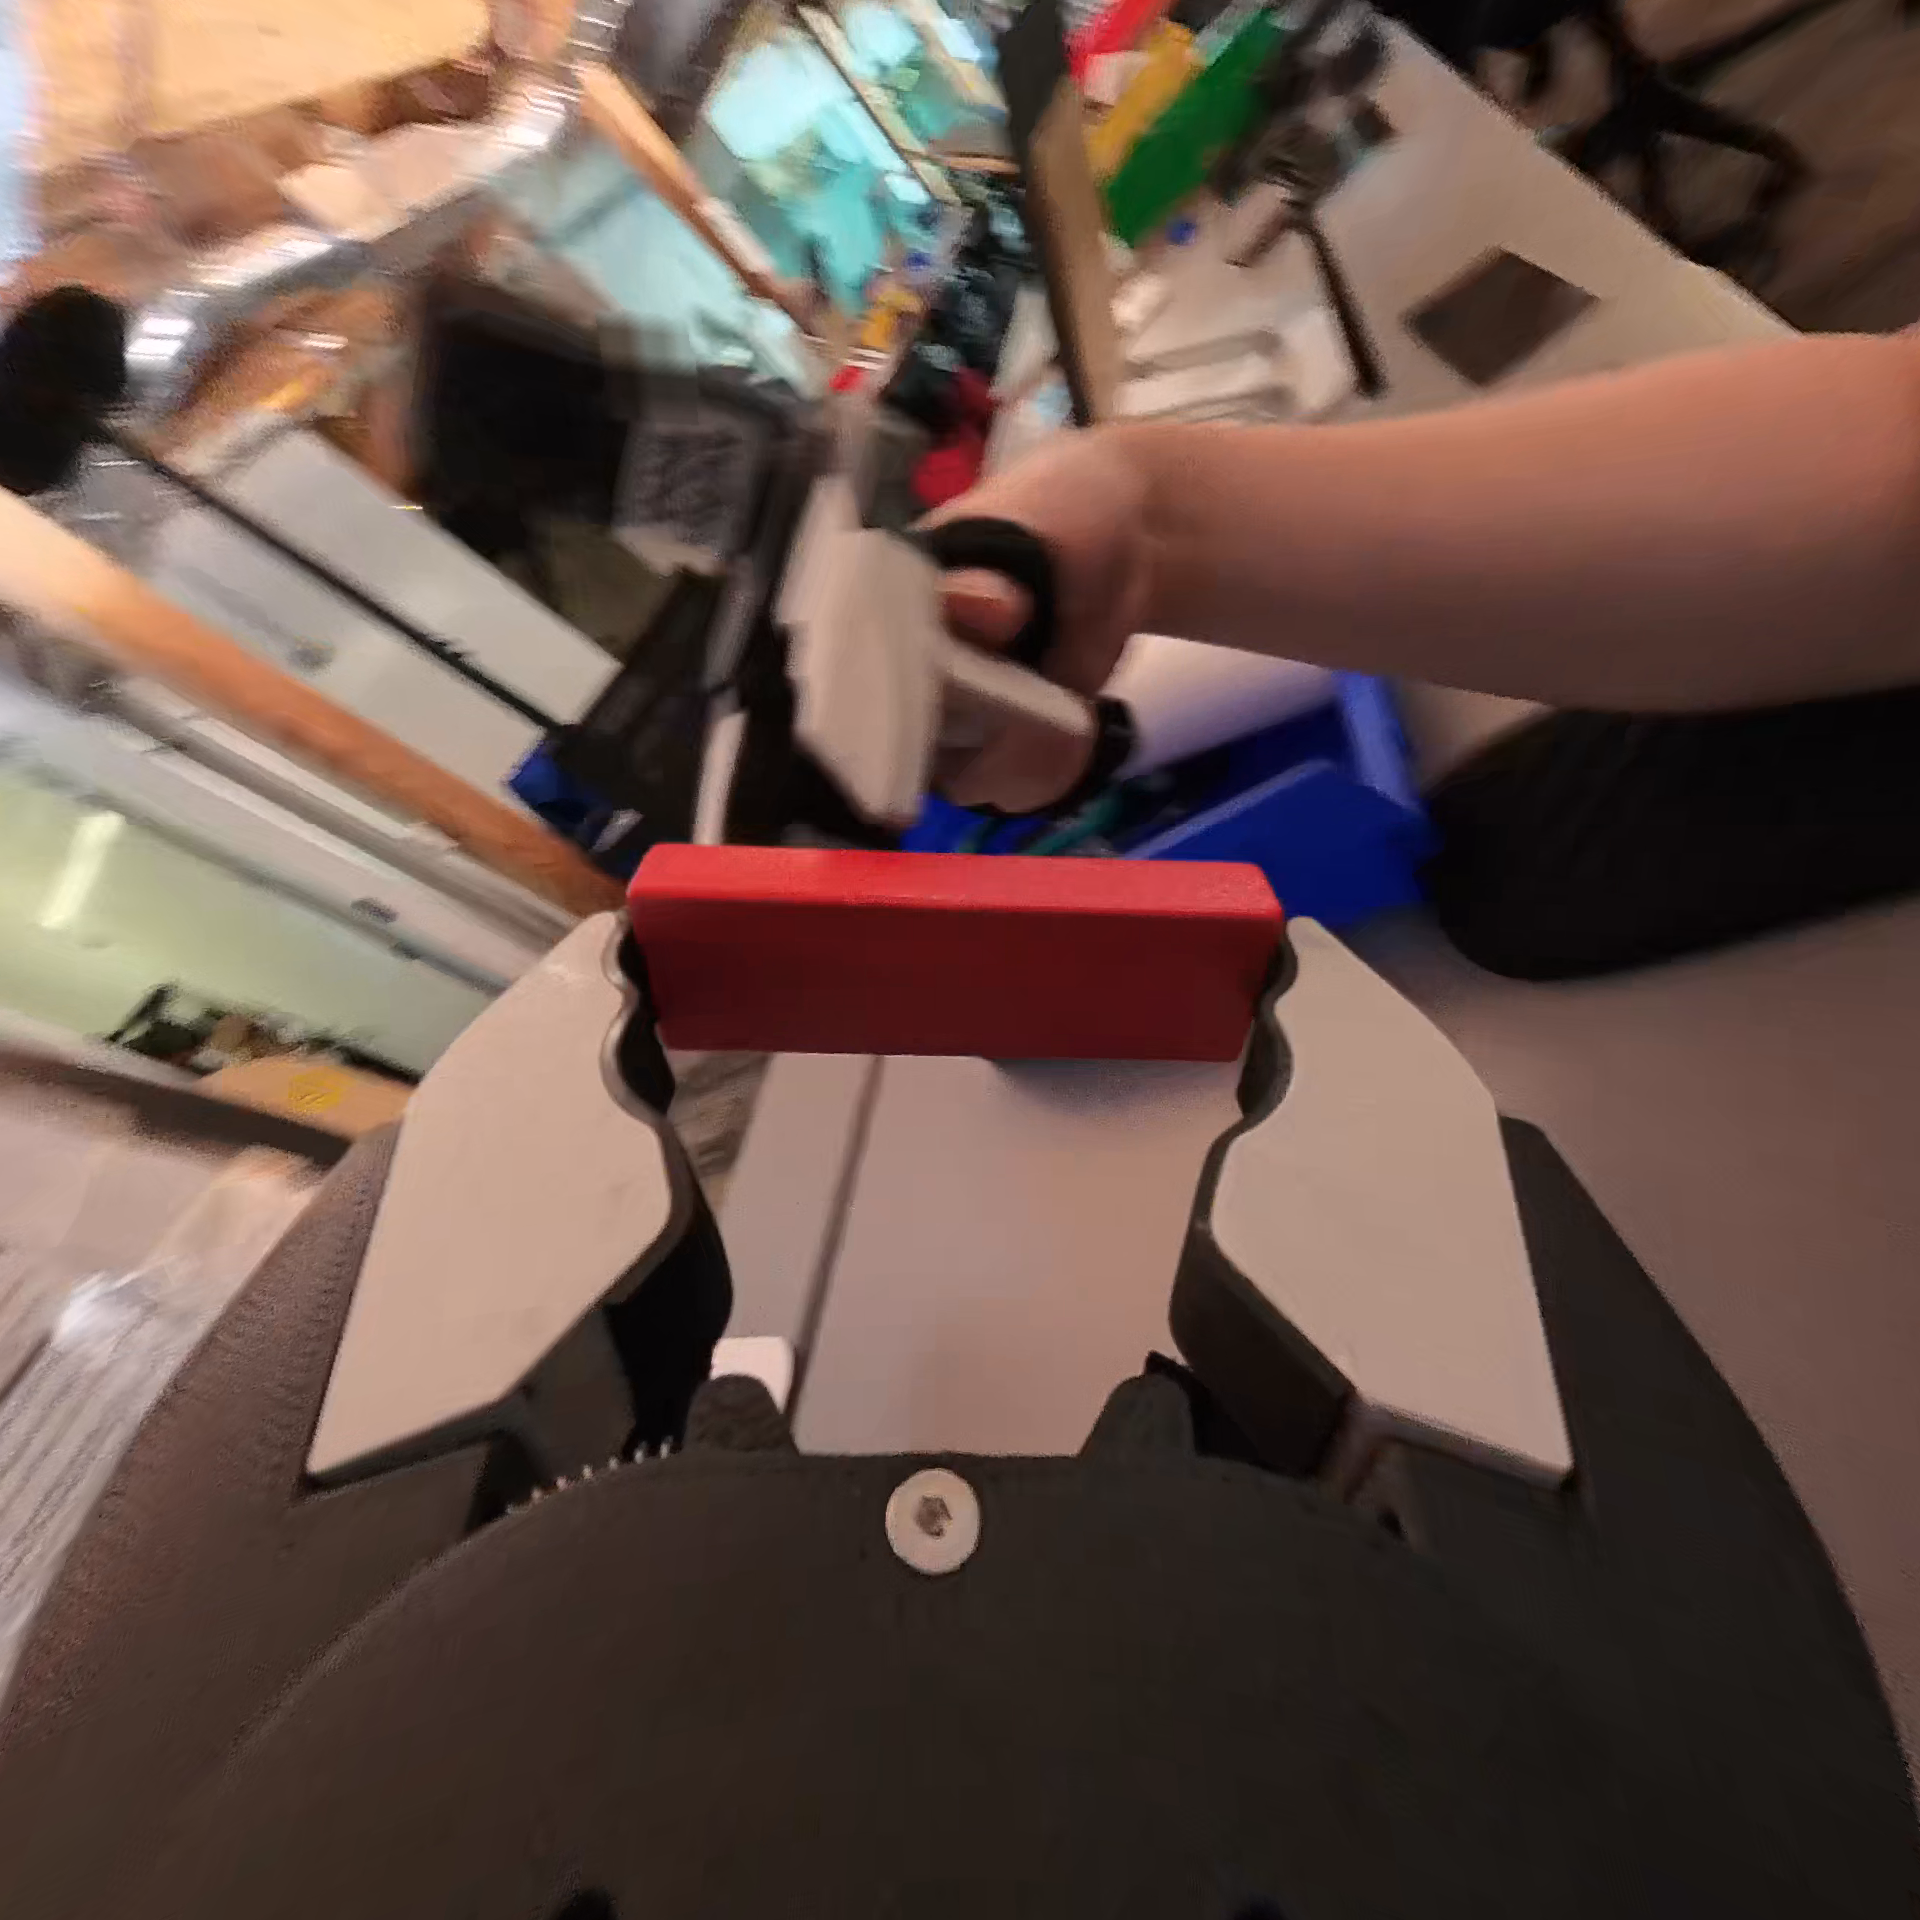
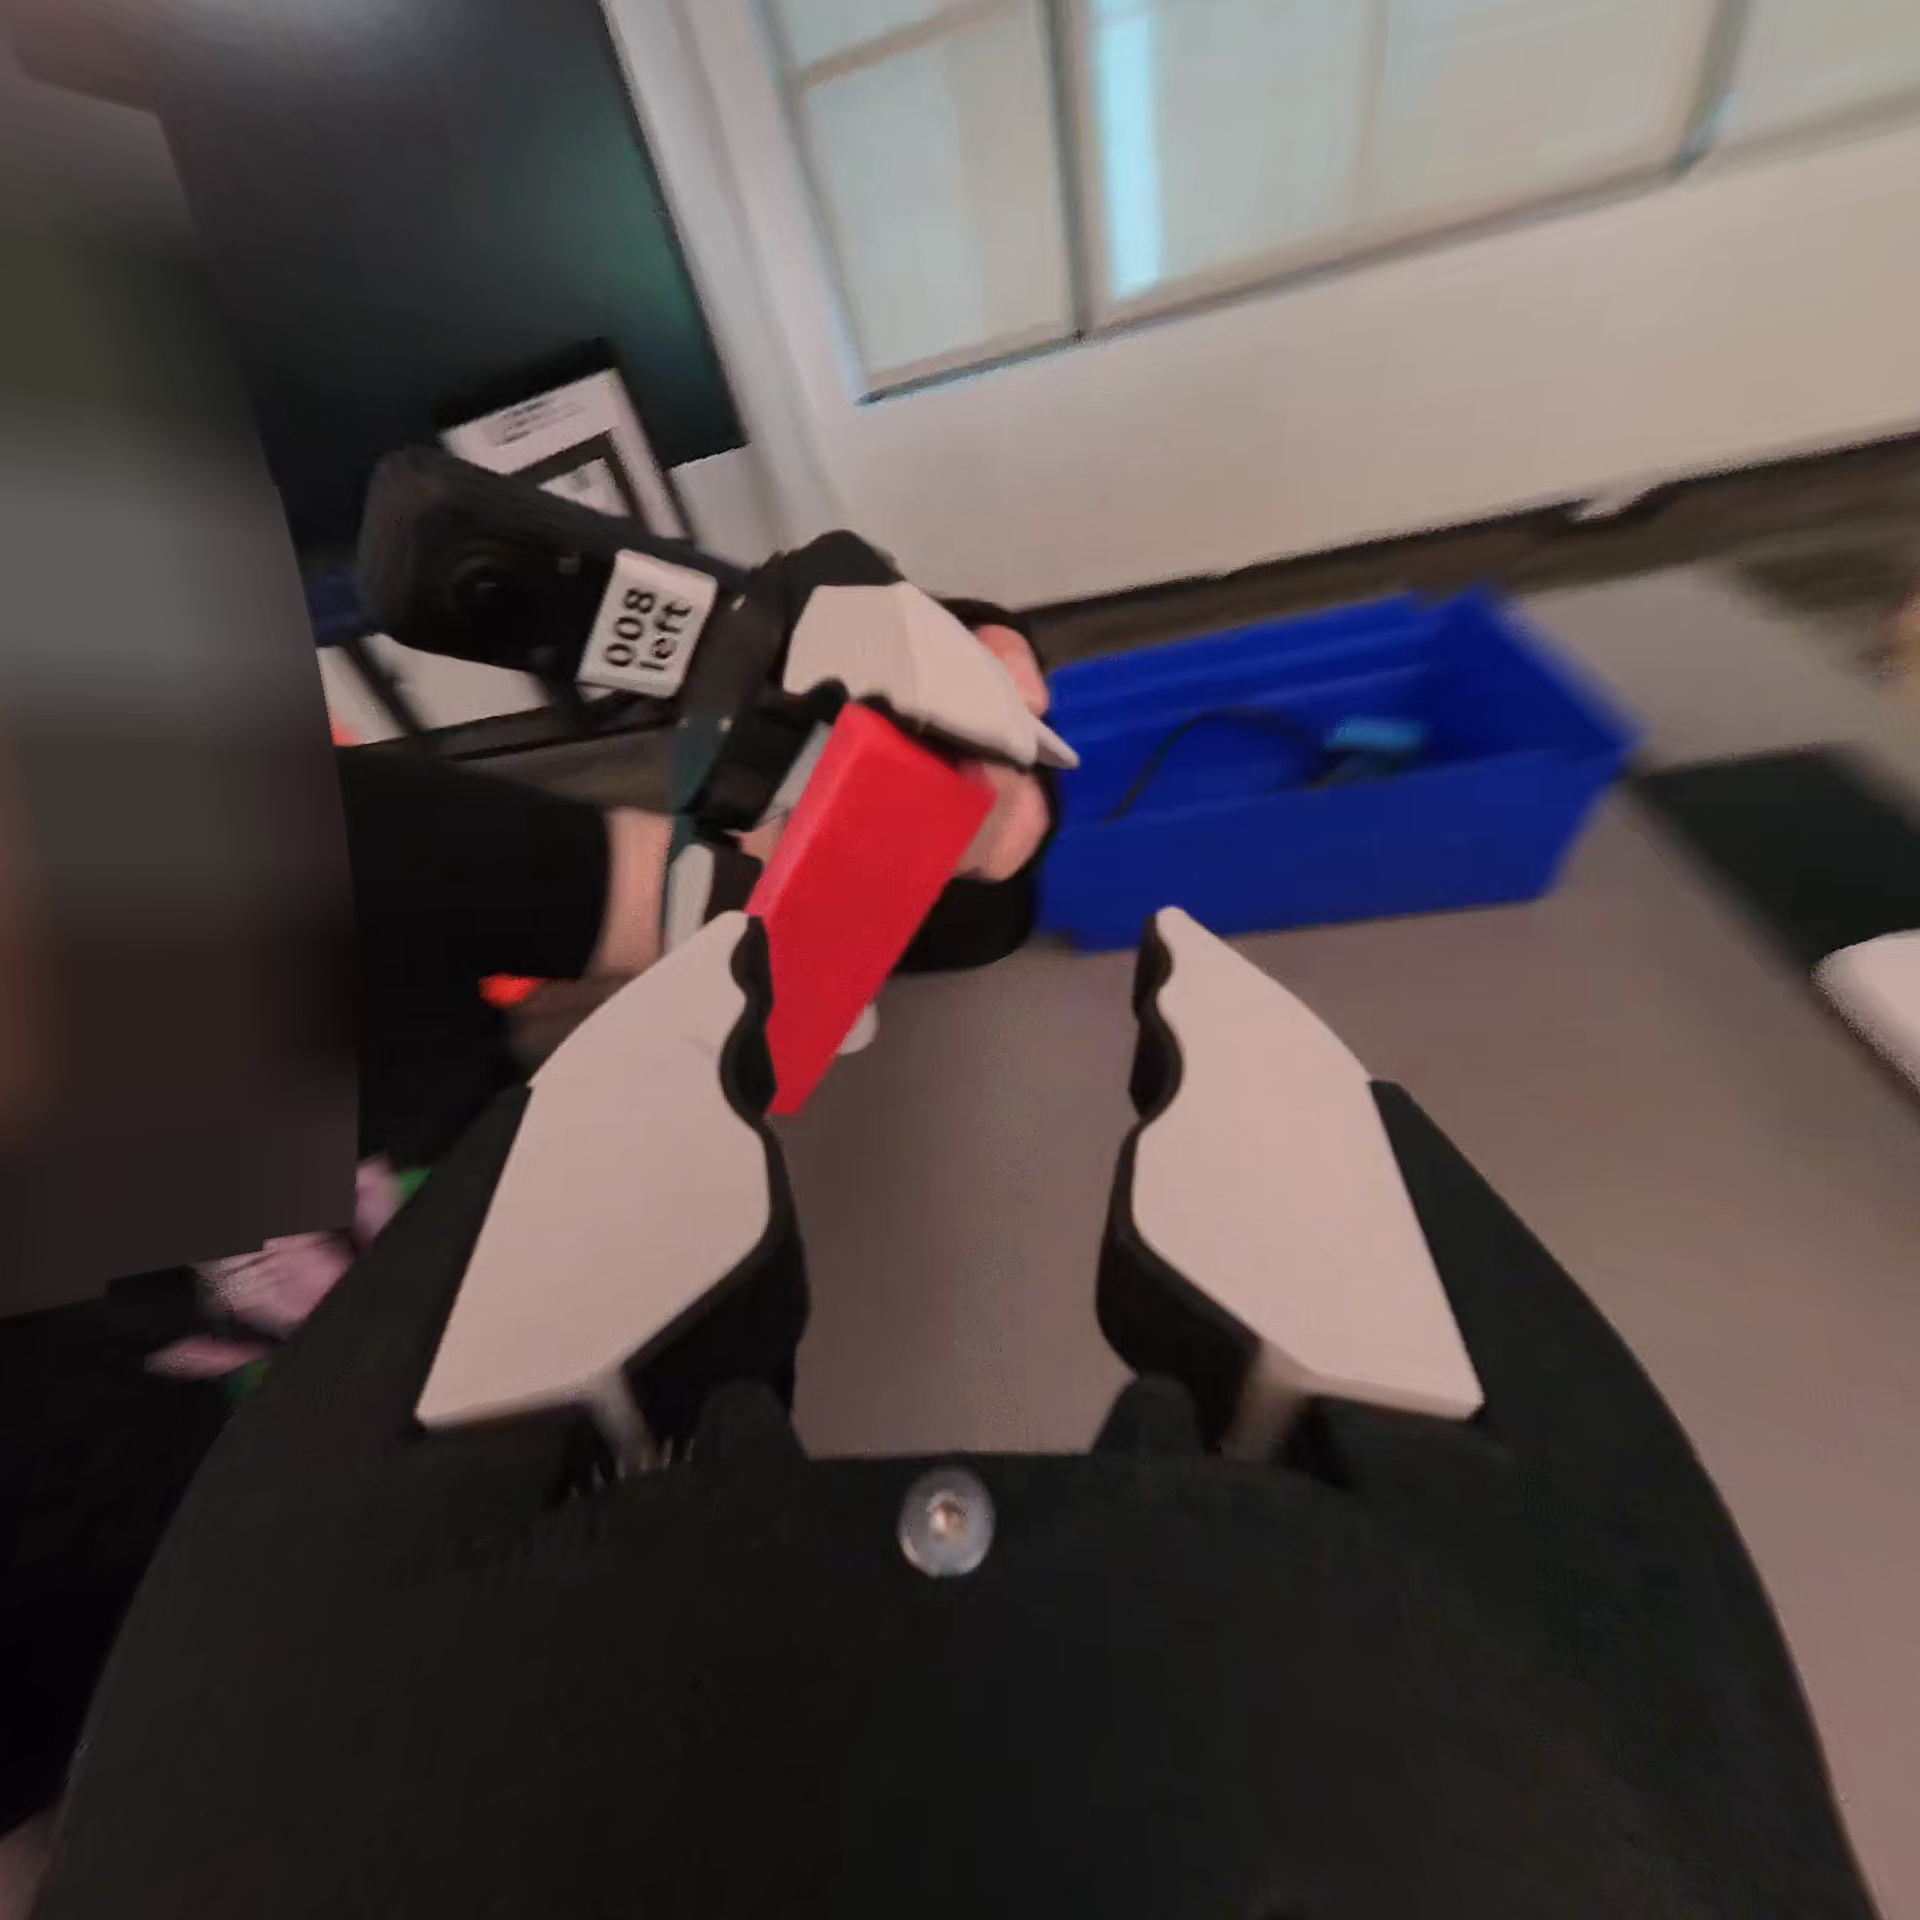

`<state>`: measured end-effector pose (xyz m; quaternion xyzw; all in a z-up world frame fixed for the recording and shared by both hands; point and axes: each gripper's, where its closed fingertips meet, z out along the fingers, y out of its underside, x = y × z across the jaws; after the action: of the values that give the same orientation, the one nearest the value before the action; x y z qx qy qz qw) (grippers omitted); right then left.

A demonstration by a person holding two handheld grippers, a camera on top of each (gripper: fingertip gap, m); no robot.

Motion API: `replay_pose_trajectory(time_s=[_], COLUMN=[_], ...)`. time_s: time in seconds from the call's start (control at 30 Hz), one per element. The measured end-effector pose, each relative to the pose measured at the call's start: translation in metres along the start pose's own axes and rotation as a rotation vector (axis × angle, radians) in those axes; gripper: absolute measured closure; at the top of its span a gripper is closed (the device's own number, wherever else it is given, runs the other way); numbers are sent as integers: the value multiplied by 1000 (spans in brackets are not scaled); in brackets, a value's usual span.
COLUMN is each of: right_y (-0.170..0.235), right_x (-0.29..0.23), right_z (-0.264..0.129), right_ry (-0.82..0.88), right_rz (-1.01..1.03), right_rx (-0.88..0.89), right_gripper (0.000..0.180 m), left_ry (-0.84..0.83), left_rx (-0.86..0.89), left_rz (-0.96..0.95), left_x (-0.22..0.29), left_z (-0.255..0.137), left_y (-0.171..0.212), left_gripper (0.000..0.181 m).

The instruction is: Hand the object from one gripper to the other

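- Left hand-held gripper (image 1: 954,971) is clenching the red block (image 1: 951,961) by its two short ends, long side spanning the jaws; we are reading this as leaving the block's middle free for the other side to take.
- Block is being held up in the air above the grey desk (image 1: 1558,1195), not resting on anything.
- Right hand-held gripper (image 2: 951,997) is sitting released, jaws spread wide with nothing between them; we are judging it as readied to receive.
- In the right wrist view the red block (image 2: 862,883) is hanging tilted, lower end showing just past the right gripper's left finger (image 2: 644,1122); contact we cannot tell, too blurred.
- Left hand-held gripper (image 2: 894,727) is showing farther off there, angled down toward the right one, presenting the block.
- Blue bin (image 2: 1340,769) is sitting behind on the desk, apart from the exchange.
- Handover not yet done: we are judging the block needs centring between the open jaws before the right side closes.
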<state>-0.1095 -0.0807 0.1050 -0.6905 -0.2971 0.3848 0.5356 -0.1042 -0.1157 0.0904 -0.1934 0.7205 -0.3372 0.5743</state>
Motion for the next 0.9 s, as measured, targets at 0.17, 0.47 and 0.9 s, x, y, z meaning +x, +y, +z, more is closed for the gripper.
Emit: replay_pose_trajectory(time_s=[0.17,0.47,0.9], right_y=[-53,-51,-24], right_x=[31,17,63], right_z=[-30,15,-27], right_ry=[563,783,1059], right_rz=[-539,-747,-1204], right_rx=[213,118,-425], right_gripper=[105,129,162], left_ry=[-581,-887,-522], left_rx=[-43,-174,-247], left_rz=[91,422,348], left_x=[-101,-112,-84], left_z=[-44,-52,-31], left_y=[15,22,38], left_gripper=[72,69,101])
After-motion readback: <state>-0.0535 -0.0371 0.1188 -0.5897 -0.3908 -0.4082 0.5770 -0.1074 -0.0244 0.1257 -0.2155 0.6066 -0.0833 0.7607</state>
